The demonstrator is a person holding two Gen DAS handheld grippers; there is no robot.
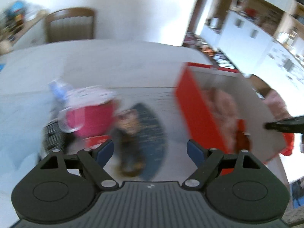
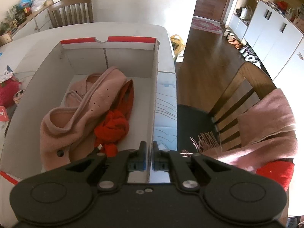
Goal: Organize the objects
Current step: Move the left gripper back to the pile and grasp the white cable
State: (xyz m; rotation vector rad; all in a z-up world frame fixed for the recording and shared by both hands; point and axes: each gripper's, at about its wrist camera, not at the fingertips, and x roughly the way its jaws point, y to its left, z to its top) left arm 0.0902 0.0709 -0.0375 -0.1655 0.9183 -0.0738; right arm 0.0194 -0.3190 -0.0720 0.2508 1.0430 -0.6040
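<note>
A red-and-white cardboard box stands on the white table. Inside it lie a pink coat and a crumpled red garment. My right gripper is shut on the box's right wall, near its front corner. The left wrist view is blurred. There my left gripper hangs open above the table with nothing between its fingers, left of the box. Below it lie a dark blue oval thing and a brownish toy. A pink plush sits further left.
A wooden chair at the table's right side carries a pink fringed scarf and a red cushion. Another chair stands at the far side. A small red card lies left of the box.
</note>
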